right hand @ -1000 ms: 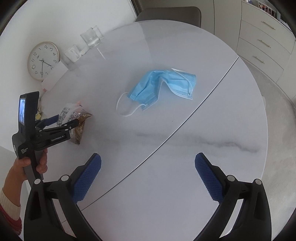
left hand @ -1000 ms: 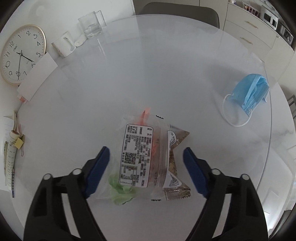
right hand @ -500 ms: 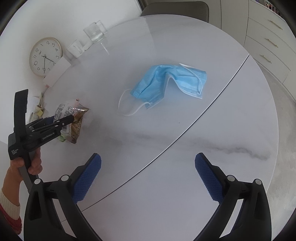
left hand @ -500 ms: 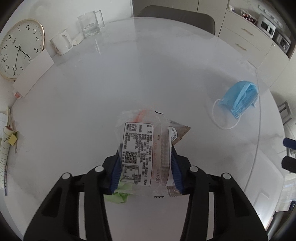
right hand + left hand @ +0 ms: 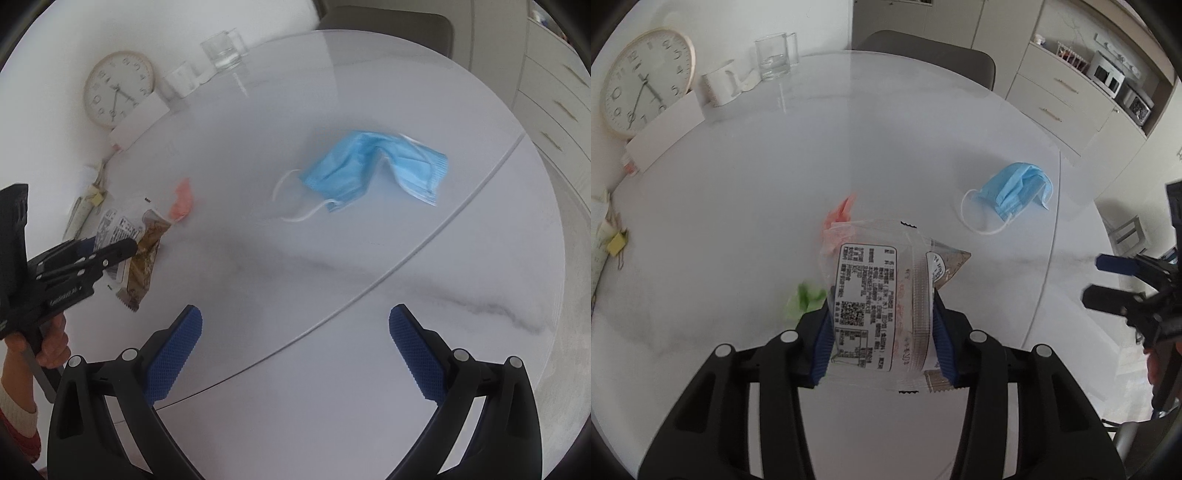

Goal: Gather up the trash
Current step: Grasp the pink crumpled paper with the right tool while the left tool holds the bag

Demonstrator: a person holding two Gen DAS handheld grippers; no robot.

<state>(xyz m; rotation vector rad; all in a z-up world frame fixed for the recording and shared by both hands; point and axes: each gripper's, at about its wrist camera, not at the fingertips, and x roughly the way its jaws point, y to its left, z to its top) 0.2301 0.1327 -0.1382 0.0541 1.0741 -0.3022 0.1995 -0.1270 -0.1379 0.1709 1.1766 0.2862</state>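
— Where's the rubbish?

— The clear wrapper (image 5: pixel 882 306) with the printed label sits clamped in the left gripper (image 5: pixel 882 332), a brown packet (image 5: pixel 144 258) pinched alongside it, both off the white table (image 5: pixel 738 221). Its jaws have just been closing on them.

— And what lies loose?

— A green scrap (image 5: pixel 803 299) beside the left pad, a pink scrap (image 5: pixel 840 212) just beyond, and a blue face mask (image 5: pixel 369 170) well apart.

— The other hand?

— The right gripper (image 5: pixel 295 347) hangs over bare table, jaws wide apart, nothing between.
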